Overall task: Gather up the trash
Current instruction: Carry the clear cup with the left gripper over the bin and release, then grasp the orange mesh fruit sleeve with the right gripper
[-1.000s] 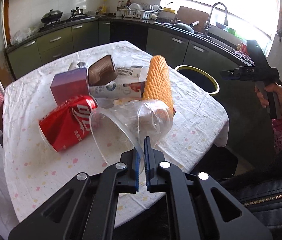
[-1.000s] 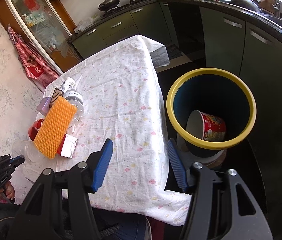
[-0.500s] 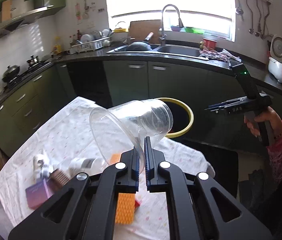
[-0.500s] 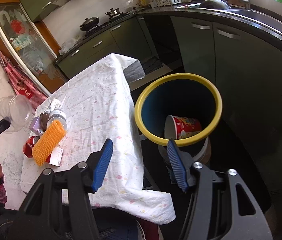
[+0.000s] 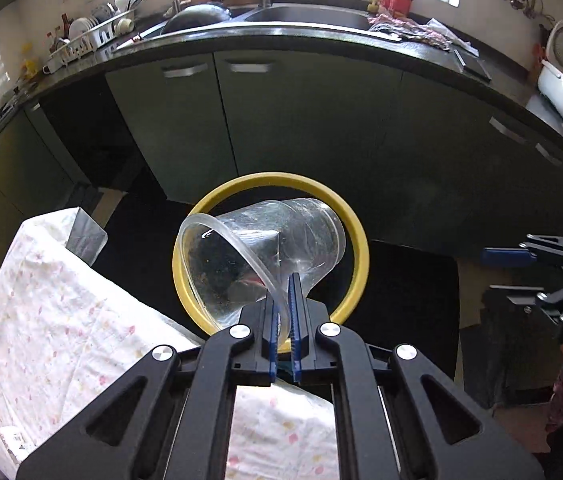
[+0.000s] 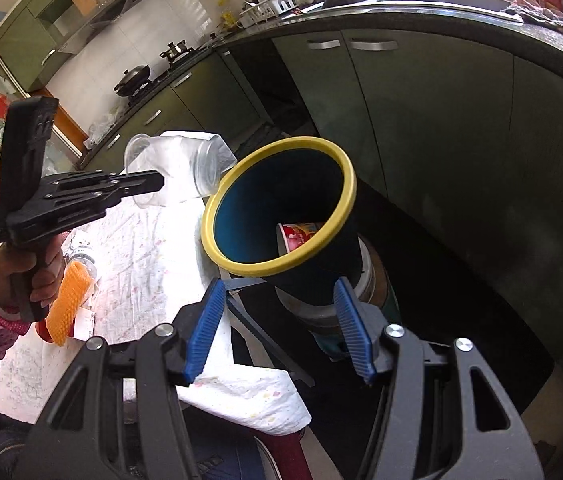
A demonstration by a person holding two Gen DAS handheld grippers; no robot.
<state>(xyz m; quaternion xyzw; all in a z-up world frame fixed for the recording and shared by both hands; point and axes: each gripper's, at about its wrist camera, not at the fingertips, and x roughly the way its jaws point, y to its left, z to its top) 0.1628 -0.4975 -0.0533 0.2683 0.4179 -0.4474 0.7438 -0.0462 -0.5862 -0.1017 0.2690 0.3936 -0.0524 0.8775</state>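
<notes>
Now the left gripper (image 5: 281, 312) pinches the clear cup's (image 5: 273, 248) rim by the bin (image 5: 357, 236) (right gripper (image 6: 277, 332) wide, empty).

The surface (image 6: 153, 264) wears a white cloth with small pink and yellow flecks, its edge hanging down on the side nearest the bin. On its left part lies an orange dimpled sponge (image 6: 67, 302), over a white carton (image 6: 85, 322). Just beyond it rests a clear bottle (image 6: 79, 250). The rest of the cloth is bare.
</notes>
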